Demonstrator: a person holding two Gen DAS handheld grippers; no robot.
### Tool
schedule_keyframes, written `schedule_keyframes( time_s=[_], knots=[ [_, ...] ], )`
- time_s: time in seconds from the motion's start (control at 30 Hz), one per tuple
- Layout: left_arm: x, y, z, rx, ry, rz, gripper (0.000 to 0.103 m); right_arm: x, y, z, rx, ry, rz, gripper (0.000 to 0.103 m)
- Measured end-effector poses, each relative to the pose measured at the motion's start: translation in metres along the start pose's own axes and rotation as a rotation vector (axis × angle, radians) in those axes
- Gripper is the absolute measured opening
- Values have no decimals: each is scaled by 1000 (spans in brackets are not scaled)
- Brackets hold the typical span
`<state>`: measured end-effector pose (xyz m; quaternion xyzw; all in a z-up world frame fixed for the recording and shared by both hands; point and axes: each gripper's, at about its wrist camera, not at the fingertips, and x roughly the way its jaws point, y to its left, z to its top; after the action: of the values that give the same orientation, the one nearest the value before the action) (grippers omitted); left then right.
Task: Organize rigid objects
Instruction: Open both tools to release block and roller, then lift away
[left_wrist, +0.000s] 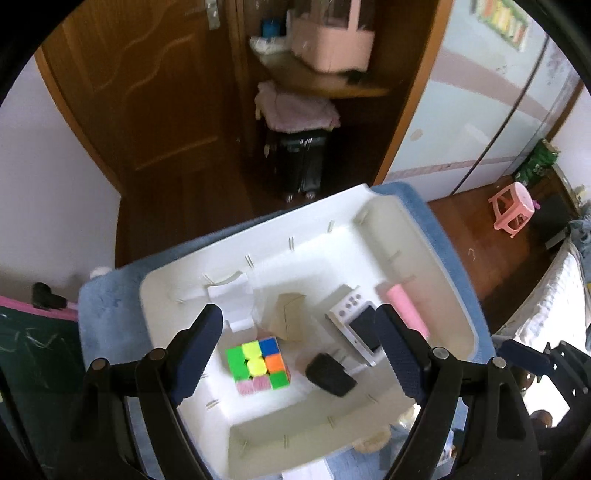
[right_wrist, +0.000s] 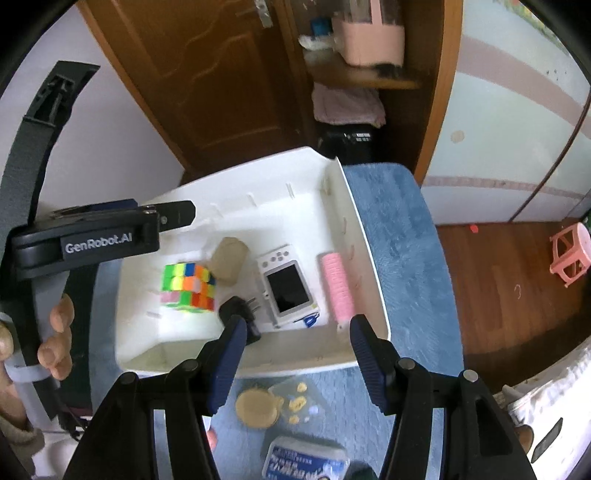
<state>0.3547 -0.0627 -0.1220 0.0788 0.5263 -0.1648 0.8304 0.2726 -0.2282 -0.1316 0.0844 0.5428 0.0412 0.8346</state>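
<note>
So the white tray (right_wrist: 369, 295) already held everything: puzzle cube (right_wrist: 188, 286) at its left, charger plug (right_wrist: 240, 314), handheld console (right_wrist: 286, 290), pink roll (right_wrist: 337, 288) rightmost. Left gripper (left_wrist: 301, 354) and right gripper (right_wrist: 295, 354) hung over it, jaws apart and empty, probably done dropping stuff in.

White tray (right_wrist: 365, 236) on blue mat (right_wrist: 399, 221). Inside, in a row toward the near wall: colour cube (right_wrist: 186, 286), tan block (right_wrist: 229, 260) just behind it, black plug adapter (right_wrist: 236, 314), white handheld console (right_wrist: 286, 284), pink roll (right_wrist: 337, 288) by the right wall. Right gripper (right_wrist: 295, 354) above the near rim, jaws apart, empty. Left gripper (right_wrist: 110, 236) over the tray's left edge, hand (right_wrist: 57, 339) on its grip.
</note>
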Motion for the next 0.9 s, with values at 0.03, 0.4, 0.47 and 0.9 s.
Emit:
schedule_keyframes(
  time_s=[0.03,0.4,0.47,0.9],
  knots=[
    [-16,-2,-3,5,-22,3,86,-8,1,-3,-6,-10,6,59],
    [-112,-12,-46,-17,-147,42,87,-94,-1,-48,-51,-112,90,59],
    [-126,-16,-61,-28,-159,52,87,-104,-2,-59,-76,-124,84,59],
    [-144,-29,-149,-143,-116,119,89,-139,-11,-133,-216,-139,130,63]
  ],
)
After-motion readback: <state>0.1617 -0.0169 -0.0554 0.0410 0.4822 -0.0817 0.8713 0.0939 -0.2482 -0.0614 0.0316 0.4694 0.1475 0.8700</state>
